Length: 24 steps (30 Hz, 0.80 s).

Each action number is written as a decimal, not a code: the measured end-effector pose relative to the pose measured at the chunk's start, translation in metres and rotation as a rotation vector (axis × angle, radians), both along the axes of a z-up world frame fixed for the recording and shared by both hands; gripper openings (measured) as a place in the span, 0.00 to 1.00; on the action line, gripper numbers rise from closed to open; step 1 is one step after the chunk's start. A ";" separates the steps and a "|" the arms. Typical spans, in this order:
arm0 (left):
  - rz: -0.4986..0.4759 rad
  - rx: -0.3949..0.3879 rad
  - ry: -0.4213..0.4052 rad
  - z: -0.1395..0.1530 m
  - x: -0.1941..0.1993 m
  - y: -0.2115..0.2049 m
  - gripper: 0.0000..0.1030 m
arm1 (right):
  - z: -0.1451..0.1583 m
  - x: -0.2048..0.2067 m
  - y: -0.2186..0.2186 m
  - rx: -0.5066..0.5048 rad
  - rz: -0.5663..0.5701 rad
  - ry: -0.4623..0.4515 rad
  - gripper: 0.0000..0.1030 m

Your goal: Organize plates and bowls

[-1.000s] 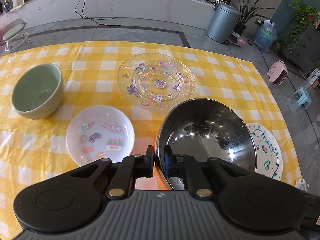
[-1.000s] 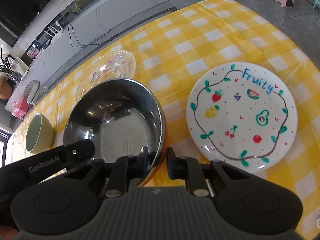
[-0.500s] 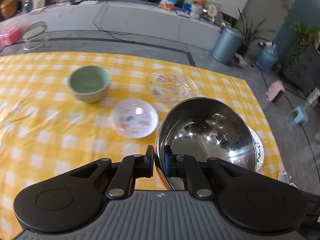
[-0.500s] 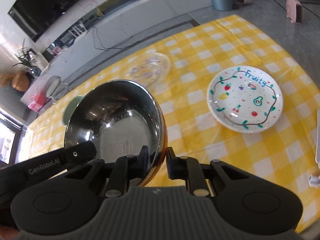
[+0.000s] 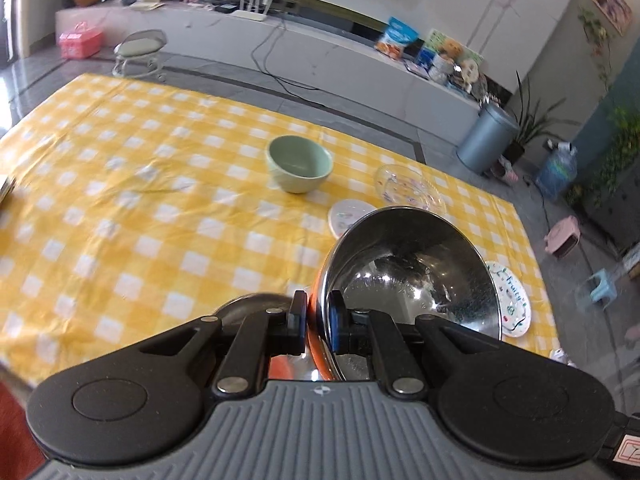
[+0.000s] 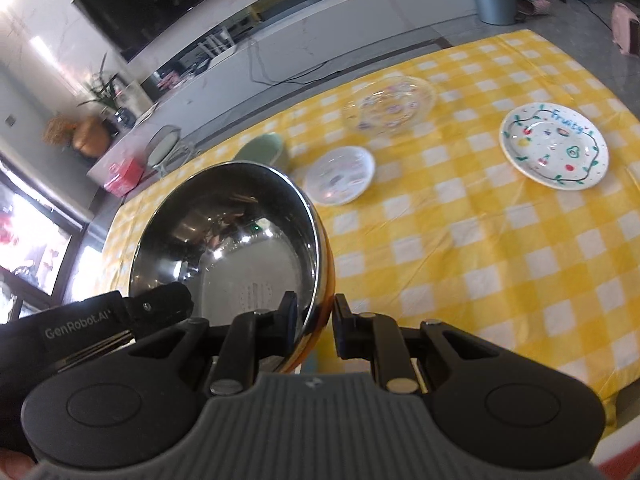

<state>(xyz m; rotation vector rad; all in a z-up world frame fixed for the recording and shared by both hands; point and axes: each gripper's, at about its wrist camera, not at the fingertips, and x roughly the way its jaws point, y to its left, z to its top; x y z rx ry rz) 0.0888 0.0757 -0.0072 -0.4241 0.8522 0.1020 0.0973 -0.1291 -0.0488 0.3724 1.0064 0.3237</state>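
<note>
Left wrist view: the left gripper [image 5: 318, 320] has its jaws clenched on the rim of the steel bowl [image 5: 416, 276], held tilted above the yellow checked tabletop [image 5: 120, 200]. Farther off sit a green bowl [image 5: 300, 164], a small white plate [image 5: 350, 214] and a glass plate [image 5: 408, 188].

Right wrist view: the right gripper [image 6: 314, 326] grips the steel bowl's opposite rim; the fruit plate [image 6: 554, 146] lies well apart on the right.

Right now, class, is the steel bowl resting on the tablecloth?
No: the steel bowl hangs tilted above the tablecloth, its rim clamped by both grippers' fingers.
</note>
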 end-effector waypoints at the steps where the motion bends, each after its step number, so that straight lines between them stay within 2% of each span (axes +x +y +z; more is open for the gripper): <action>1: 0.007 -0.011 -0.004 0.000 -0.005 0.006 0.11 | 0.002 -0.004 0.003 0.000 0.005 -0.006 0.16; 5: 0.031 -0.027 -0.017 0.000 -0.022 0.021 0.12 | 0.008 -0.017 0.017 -0.004 0.033 -0.019 0.16; 11: 0.086 -0.096 -0.017 -0.011 -0.041 0.049 0.12 | 0.009 -0.026 0.040 -0.037 0.080 -0.033 0.16; 17: 0.111 -0.160 0.032 -0.033 -0.043 0.066 0.12 | -0.002 -0.025 0.060 -0.085 0.114 -0.007 0.16; 24: 0.092 -0.205 0.085 -0.058 -0.034 0.067 0.13 | -0.020 -0.012 0.060 -0.120 0.084 0.041 0.16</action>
